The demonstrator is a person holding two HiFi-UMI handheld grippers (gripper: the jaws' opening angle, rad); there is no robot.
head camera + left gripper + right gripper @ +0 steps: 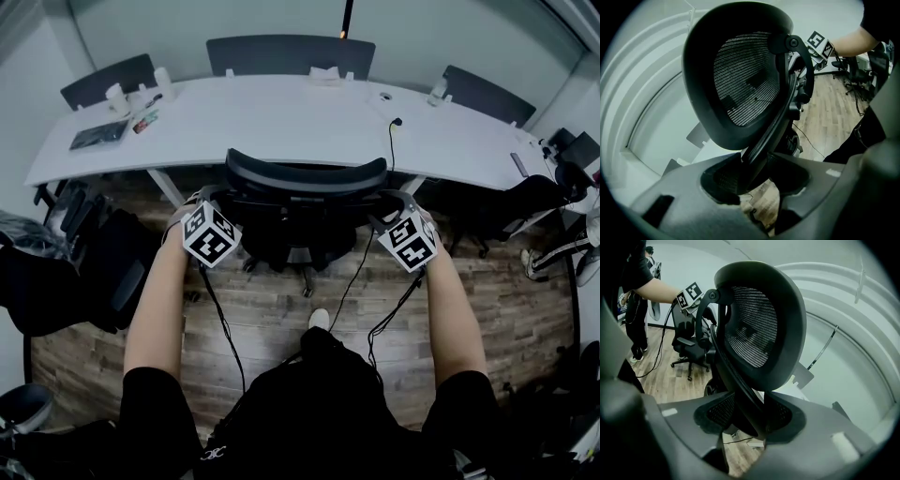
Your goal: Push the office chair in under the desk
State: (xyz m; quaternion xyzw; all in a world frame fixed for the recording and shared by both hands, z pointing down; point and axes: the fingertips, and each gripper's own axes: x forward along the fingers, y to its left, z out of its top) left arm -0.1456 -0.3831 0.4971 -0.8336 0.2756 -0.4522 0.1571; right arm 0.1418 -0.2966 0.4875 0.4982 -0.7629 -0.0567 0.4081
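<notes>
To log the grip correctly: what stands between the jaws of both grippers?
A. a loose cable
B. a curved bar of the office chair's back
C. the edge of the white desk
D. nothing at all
B: each gripper view shows the curved back bar of the office chair running between the jaws of the left gripper and of the right gripper.
</notes>
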